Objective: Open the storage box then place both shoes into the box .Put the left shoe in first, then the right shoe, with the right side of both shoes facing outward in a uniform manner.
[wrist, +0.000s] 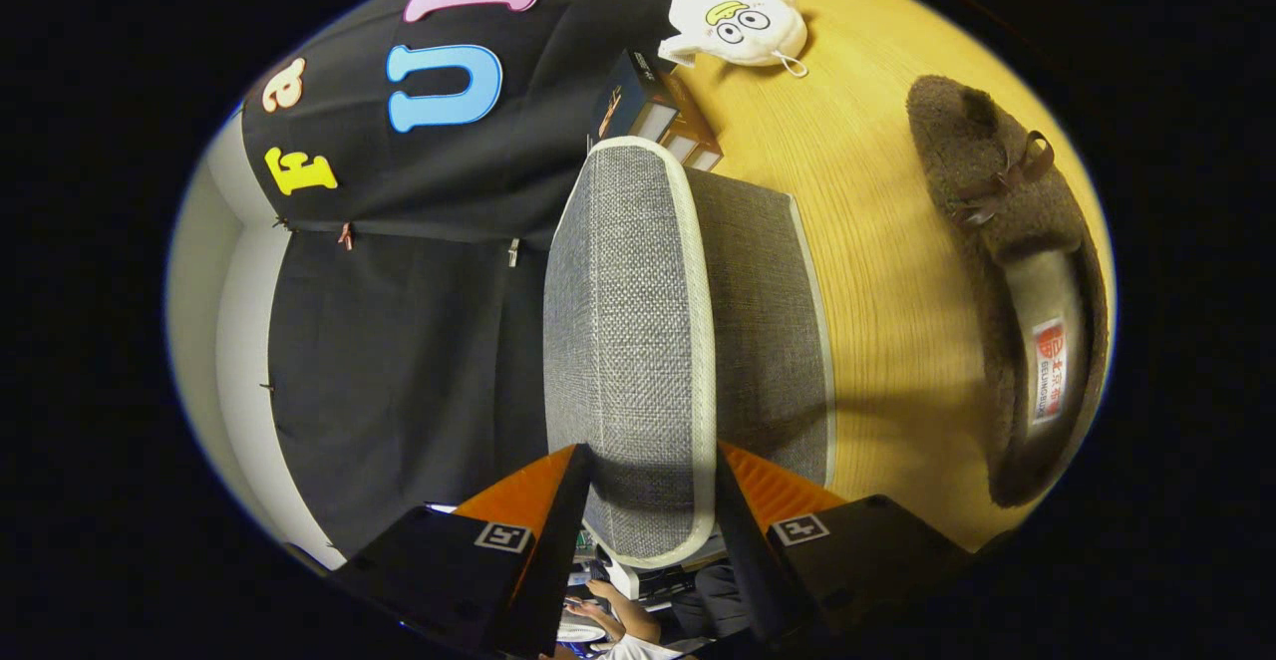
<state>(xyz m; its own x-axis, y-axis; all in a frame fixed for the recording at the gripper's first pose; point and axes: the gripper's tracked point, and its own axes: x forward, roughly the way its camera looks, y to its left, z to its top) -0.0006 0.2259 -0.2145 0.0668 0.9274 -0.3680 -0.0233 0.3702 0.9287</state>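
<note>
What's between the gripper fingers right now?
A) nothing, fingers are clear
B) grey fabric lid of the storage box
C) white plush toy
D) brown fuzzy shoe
B: the gripper has its two fingers on either side of the grey fabric lid, which looks gripped; the brown shoe lies apart on the wooden table, and the white plush toy sits far beyond the fingers.

The gripper [653, 486] has both fingers pinched on the white-trimmed edge of the grey fabric storage box lid [628, 341]. Beyond, on the wooden table [877, 241], lie a brown fuzzy shoe [997, 211] and a white plush toy [738, 22].
</note>
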